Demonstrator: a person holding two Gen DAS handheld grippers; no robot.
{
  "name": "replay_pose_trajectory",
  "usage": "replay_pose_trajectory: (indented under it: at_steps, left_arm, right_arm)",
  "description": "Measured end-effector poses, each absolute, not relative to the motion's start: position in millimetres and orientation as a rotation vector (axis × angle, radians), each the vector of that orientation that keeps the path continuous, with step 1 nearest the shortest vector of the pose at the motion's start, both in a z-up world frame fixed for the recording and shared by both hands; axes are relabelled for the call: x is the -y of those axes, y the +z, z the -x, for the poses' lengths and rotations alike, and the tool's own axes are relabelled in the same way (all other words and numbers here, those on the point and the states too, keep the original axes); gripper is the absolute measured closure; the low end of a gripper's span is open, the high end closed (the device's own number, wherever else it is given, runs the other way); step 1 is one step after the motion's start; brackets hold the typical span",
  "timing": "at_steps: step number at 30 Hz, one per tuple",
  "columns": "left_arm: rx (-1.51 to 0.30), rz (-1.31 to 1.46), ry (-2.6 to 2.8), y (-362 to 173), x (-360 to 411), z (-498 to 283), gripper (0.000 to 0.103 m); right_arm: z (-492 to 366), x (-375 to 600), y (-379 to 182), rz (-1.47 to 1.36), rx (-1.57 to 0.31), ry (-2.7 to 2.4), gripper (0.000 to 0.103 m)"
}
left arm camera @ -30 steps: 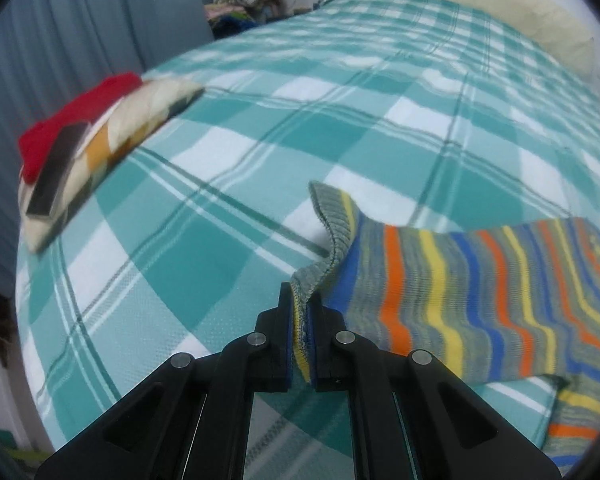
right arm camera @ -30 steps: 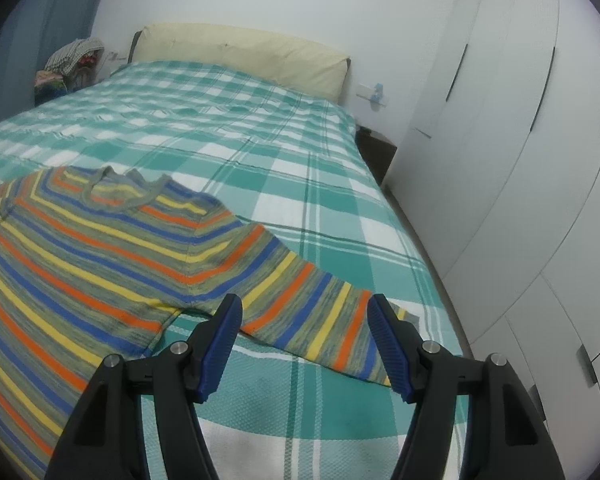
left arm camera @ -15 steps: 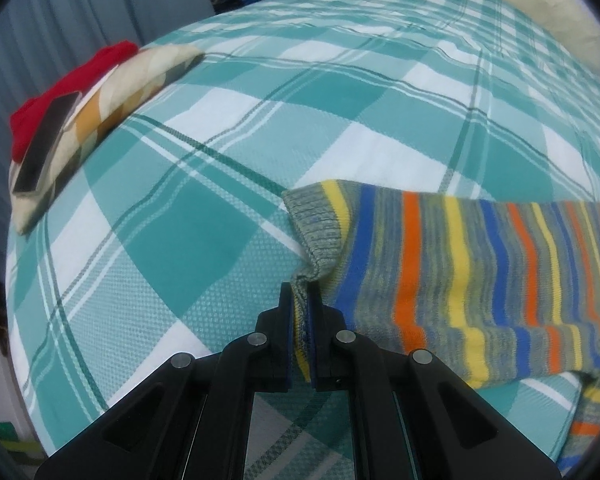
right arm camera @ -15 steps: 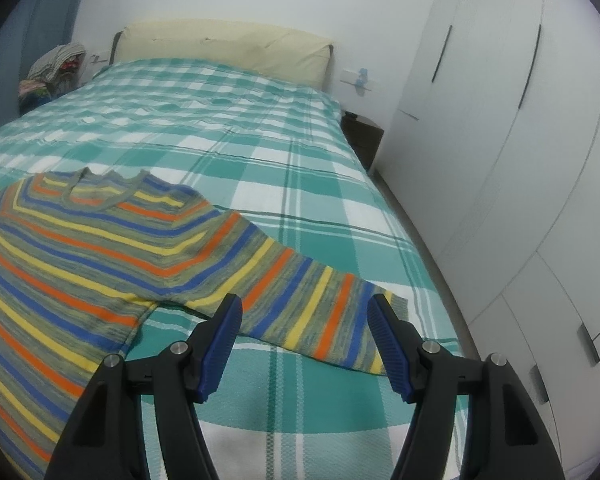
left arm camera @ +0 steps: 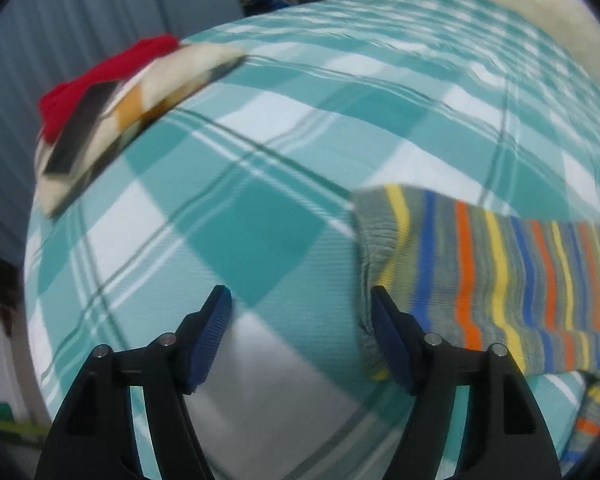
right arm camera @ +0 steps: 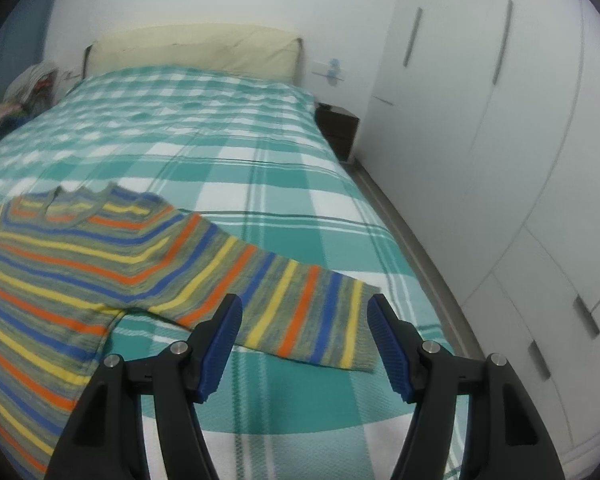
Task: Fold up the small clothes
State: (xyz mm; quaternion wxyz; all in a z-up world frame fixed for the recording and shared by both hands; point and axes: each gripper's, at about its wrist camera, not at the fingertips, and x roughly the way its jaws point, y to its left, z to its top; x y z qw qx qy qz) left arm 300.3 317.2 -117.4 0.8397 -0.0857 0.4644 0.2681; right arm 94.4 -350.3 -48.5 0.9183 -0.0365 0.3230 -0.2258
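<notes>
Released a moment ago, the ribbed cuff (left arm camera: 374, 232) of the striped sweater (right arm camera: 60, 264) now lies free on the checked bedspread (left arm camera: 236, 216): the left gripper (left arm camera: 302, 336), which had it pinched shut, has just been opening, and its jaws stand wide with only bedspread between them, the cuff edge just beside the right-hand finger. Taking the sweater as landmark, it lies flat with its collar toward the headboard (right arm camera: 196, 50) and its sleeves stretched out to either side, so its long axis runs across the bed. That left sleeve points toward the folded red and cream clothes (left arm camera: 112, 96) near the bed's edge. On the sweater's other side, the right gripper (right arm camera: 304, 338) hovers open and empty, its jaws framing the right sleeve's cuff (right arm camera: 356, 324), which points toward the white wardrobe (right arm camera: 500, 120). Each hand sits at its own sleeve end; the next fold likely turns on carrying a sleeve inward across the body
</notes>
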Motion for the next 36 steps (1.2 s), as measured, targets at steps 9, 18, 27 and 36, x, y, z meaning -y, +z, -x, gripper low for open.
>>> replay_pose_trajectory:
  at_steps: [9,18,27,36]
  left_arm:
    - [-0.764,0.217,0.318,-25.3,-253.7,-238.5,0.016]
    - [-0.765,0.286,-0.093,-26.2,-145.7,-198.0,0.011]
    - [-0.812,0.129,-0.102,-53.7,-105.3,-203.2,0.011]
    - [-0.801,0.082,-0.09,-56.7,-112.2,-195.7,0.011]
  right_arm:
    - [-70.6,454.5,-37.6,-0.335,-0.644,-0.506,0.033]
    - [-80.9,539.8,-122.1,-0.862,-0.871,-0.385,0.033]
    - [-112.9,522.6,-139.4,-0.803,-0.967,-0.255,0.101]
    - [-101.7,513.0,-126.7,-0.638,-0.989,-0.366,0.101]
